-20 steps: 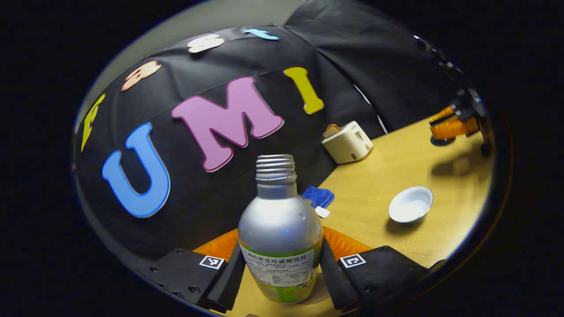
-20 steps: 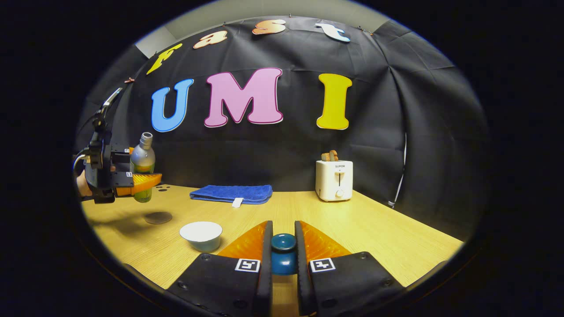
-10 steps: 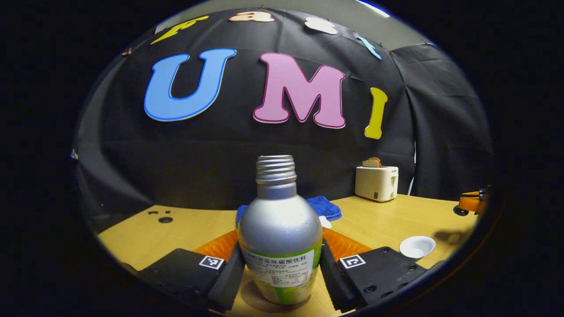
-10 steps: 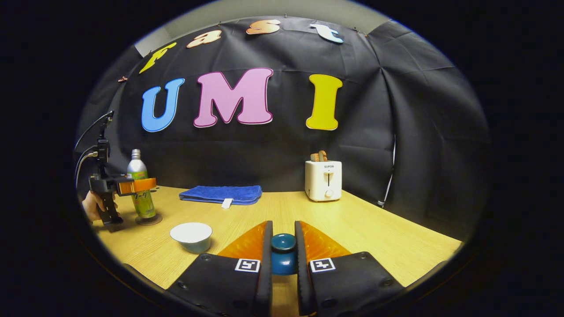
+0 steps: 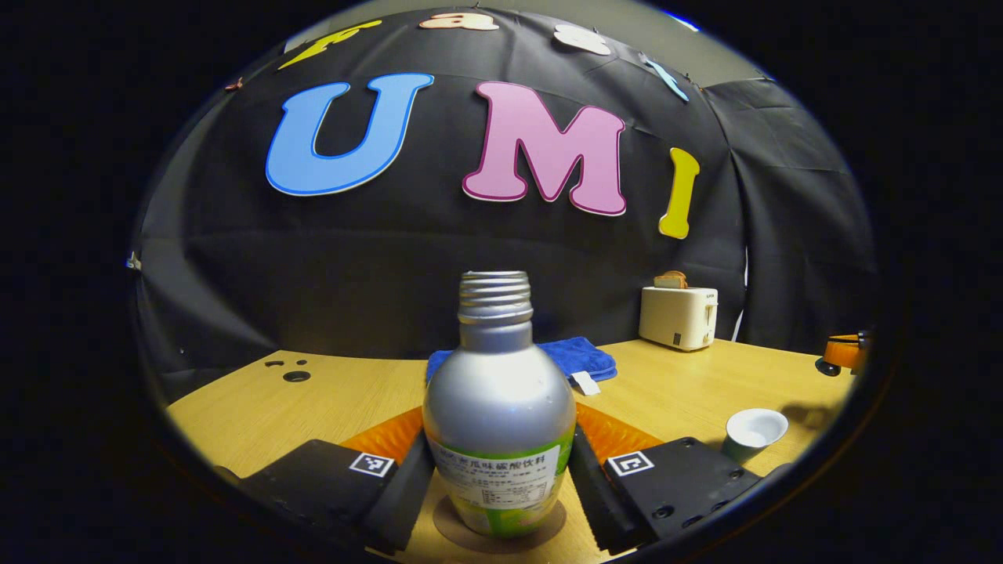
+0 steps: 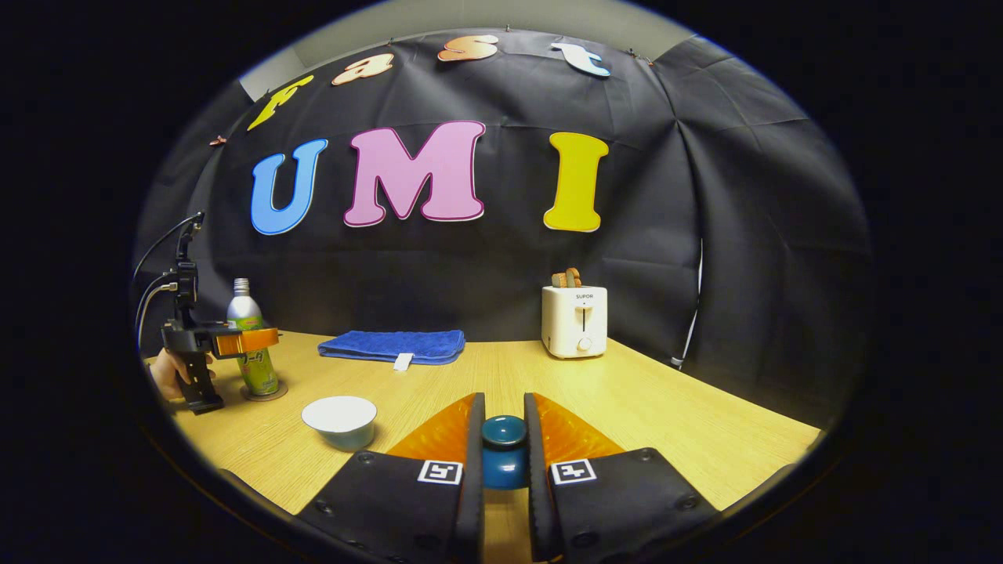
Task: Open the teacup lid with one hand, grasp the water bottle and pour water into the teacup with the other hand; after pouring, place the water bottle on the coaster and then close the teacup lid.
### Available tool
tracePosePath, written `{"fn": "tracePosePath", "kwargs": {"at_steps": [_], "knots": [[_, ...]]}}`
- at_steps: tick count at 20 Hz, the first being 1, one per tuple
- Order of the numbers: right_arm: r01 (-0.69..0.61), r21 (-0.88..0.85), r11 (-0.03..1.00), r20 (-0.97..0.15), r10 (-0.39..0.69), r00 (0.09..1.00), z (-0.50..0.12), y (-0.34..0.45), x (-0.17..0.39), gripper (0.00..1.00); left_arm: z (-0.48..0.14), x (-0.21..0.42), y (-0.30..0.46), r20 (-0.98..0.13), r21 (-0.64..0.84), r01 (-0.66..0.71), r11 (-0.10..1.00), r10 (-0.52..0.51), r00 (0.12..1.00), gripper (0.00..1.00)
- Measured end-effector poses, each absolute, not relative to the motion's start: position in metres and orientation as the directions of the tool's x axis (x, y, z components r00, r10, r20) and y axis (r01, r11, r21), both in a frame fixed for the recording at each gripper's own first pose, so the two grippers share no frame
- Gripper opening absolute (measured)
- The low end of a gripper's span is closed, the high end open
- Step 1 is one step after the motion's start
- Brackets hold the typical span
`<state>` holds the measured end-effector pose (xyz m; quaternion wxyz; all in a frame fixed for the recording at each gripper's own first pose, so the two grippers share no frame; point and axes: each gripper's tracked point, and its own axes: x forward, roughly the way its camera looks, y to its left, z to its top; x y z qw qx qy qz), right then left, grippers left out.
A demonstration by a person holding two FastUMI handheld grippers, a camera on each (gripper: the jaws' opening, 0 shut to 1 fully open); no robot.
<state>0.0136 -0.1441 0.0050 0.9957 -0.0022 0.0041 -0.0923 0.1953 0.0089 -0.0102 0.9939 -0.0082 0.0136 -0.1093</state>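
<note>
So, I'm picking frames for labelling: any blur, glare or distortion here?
Left gripper view: sharp, soft highlights on the water bottle, table edge bowed by fisheye. Right gripper view: sharp too, glare patch on the table near the toaster, teacup casts a soft shadow.

The right gripper (image 6: 504, 462) pinches the lid (image 6: 504, 450) at six o'clock. The cup (image 6: 340, 419) sits at eight. At nine, the left gripper (image 6: 239, 342) flanks the bottle (image 6: 252, 348) standing on the coaster (image 6: 262, 393).

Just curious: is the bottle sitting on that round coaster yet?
Touching. The left gripper view shows the bottle standing upright with its base on the coaster.
</note>
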Motion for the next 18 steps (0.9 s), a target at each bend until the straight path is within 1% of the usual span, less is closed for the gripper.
{"fn": "tracePosePath", "kwargs": {"at_steps": [1, 2, 8, 10, 11, 12, 14, 16, 18], "knots": [[0.184, -0.005, 0.983, -0.008, -0.184, 0.983, 0.005, -0.144, 0.014, 0.27, -0.011, 0.192, 0.011, -0.034, -0.020, 0.214, 0.977, -0.214, 0.976, 0.92], [0.184, -0.005, 0.983, -0.009, -0.184, 0.983, 0.005, -0.144, 0.014, 0.27, -0.012, 0.190, 0.011, -0.043, -0.021, 0.208, 0.978, -0.208, 0.977, 0.97], [0.184, -0.005, 0.983, -0.008, -0.184, 0.983, 0.005, -0.144, 0.014, 0.27, -0.024, 0.165, 0.022, -0.100, -0.023, 0.186, 0.982, -0.188, 0.977, 0.98], [0.202, -0.005, 0.979, -0.010, -0.202, 0.979, 0.004, -0.147, 0.014, 0.27, -0.028, 0.153, 0.022, -0.113, -0.029, 0.190, 0.981, -0.192, 0.975, 0.98], [0.204, -0.004, 0.979, -0.006, -0.204, 0.979, 0.005, -0.146, 0.015, 0.22, -0.030, 0.146, 0.023, -0.119, -0.029, 0.190, 0.981, -0.192, 0.974, 0.98], [0.197, -0.005, 0.980, -0.007, -0.197, 0.980, 0.005, -0.143, 0.015, 0.27, -0.032, 0.139, 0.023, -0.123, -0.030, 0.193, 0.981, -0.195, 0.973, 0.98], [0.160, -0.003, 0.987, -0.010, -0.161, 0.987, 0.005, -0.128, 0.019, 0.26, -0.030, 0.122, 0.026, -0.120, -0.028, 0.190, 0.981, -0.192, 0.974, 0.99], [0.139, -0.001, 0.990, -0.056, -0.139, 0.989, -0.005, -0.113, 0.029, 0.26, -0.025, 0.106, 0.033, -0.102, -0.023, 0.180, 0.983, -0.182, 0.978, 0.98], [0.086, 0.026, 0.996, -0.067, -0.084, 0.994, -0.002, -0.084, 0.041, 0.26, -0.021, 0.091, 0.045, -0.072, 0.030, 0.166, 0.986, -0.163, 0.984, 0.98]]}}
